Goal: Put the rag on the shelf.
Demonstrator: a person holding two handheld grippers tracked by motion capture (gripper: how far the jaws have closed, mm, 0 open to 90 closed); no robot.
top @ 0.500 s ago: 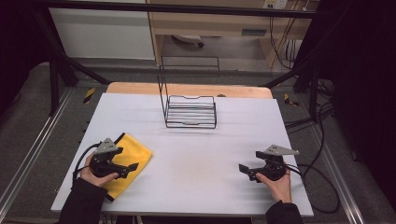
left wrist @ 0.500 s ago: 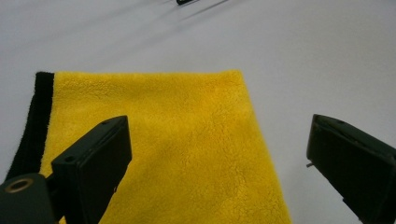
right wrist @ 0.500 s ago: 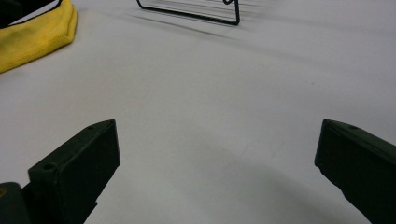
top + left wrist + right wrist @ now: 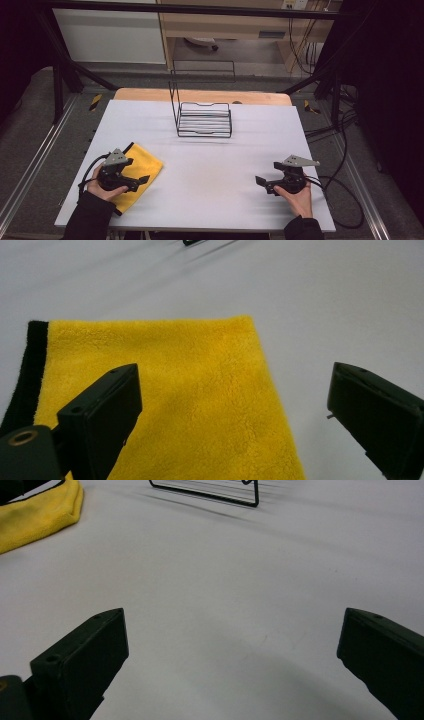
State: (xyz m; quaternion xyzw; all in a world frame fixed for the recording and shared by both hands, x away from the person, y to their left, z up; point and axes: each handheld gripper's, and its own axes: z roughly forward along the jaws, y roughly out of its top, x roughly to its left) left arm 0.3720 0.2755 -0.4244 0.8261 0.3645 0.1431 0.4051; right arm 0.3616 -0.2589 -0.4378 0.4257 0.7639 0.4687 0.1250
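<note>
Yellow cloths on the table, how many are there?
1. The yellow cloth lies flat at the table's near left, under the open left gripper.

- The high view was dim around its edges, with the floor and frame near black, while the white table [image 4: 210, 165] was evenly lit from above.
- The wire rack [image 4: 204, 119] cast only a faint, soft shadow.
- The picture was soft and slightly grainy.
- In the left gripper view, the yellow cloth [image 4: 170, 390] looked sharp and bright; the near jaws were blurred.
- The right gripper view showed soft grey shading across the table, without glare.
</note>
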